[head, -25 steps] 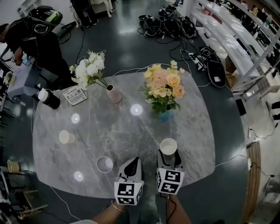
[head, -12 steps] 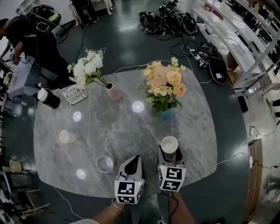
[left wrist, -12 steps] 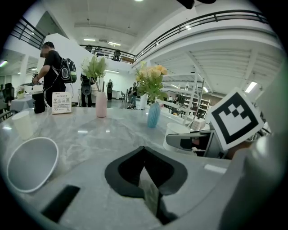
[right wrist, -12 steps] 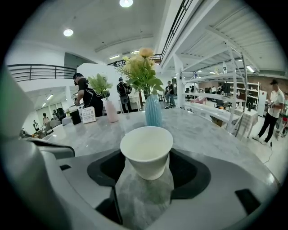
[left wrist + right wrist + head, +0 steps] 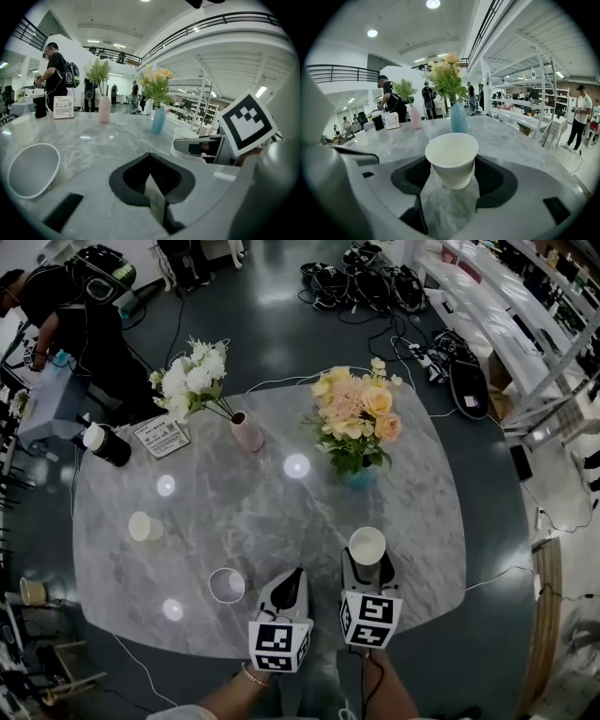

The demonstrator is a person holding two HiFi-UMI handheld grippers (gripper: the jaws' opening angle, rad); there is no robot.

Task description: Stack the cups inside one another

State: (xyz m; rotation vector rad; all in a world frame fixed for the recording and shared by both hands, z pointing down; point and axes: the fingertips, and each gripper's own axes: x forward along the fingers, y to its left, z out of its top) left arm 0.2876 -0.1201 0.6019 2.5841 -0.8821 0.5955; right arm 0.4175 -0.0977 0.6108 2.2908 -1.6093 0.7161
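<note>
Right gripper [image 5: 453, 177]: the jaws are being held clenched on the lower wall of the held cup [image 5: 452, 157], one jaw at each side
Held cup: a white paper cup, being gripped upright with its mouth up, over the near right part of the desk [image 5: 281, 512]; whether its base is touching the desk cannot be told
Left gripper [image 5: 150, 159]: the jaws are being pressed together with nothing between them; the tool is being held just beside the right gripper, at its left
Second cup [image 5: 33, 169]: being shown on the desk near the front edge, just left of the left gripper and apart from its jaws; upright or tipped cannot be told
Third cup [image 5: 141, 526]: being shown upright farther left on the desk, well apart from both grippers
Blue vase [image 5: 458, 117]: peach and yellow flowers [image 5: 358, 409] are being carried in it, beyond the held cup
Pink vase [image 5: 248, 432]: white flowers [image 5: 192, 379] are being carried in it, farther back and to the left
Far left corner: a black container [image 5: 106, 444] with a pale lid and a printed card [image 5: 163, 437] are being shown side by side
Person [image 5: 89, 324]: being seen on the floor beyond that corner, in dark clothes
</note>
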